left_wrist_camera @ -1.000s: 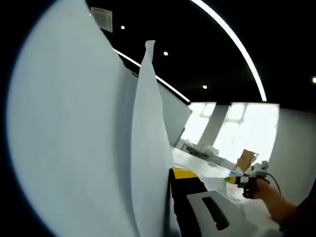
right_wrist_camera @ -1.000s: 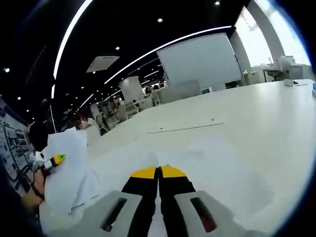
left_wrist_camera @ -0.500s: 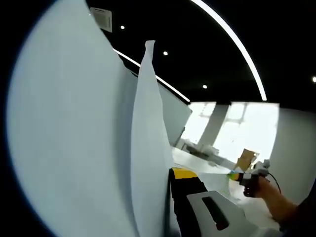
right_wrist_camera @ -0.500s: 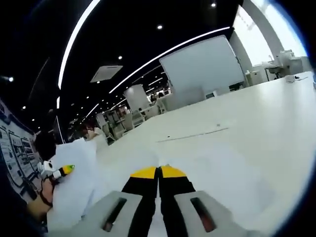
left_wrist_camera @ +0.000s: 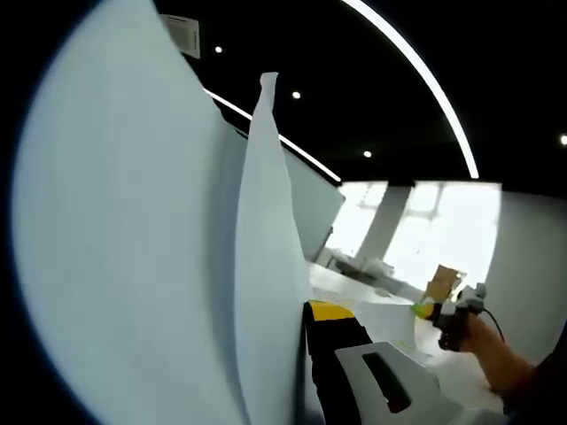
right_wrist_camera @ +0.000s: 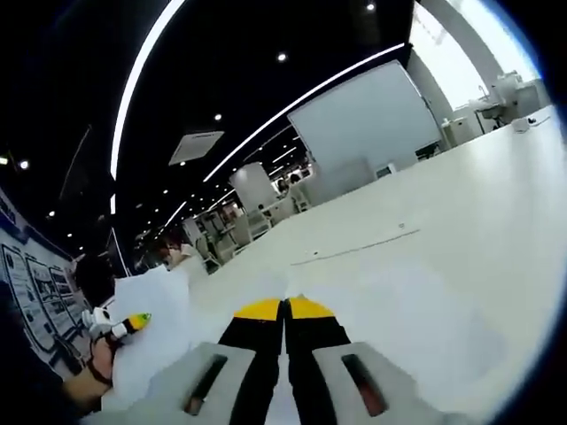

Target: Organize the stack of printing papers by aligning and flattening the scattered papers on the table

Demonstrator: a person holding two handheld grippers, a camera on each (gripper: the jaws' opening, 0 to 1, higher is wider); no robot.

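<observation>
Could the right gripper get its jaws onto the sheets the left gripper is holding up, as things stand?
Probably not yet. The right gripper is shut on a paper sheet of its own, and the held-up papers in the left gripper sit well off to its side, apart from it.

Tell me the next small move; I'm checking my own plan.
Probably lower both grippers to the table to square the sheets: the left gripper holds the printing papers up, and the right gripper is shut on one sheet.
</observation>
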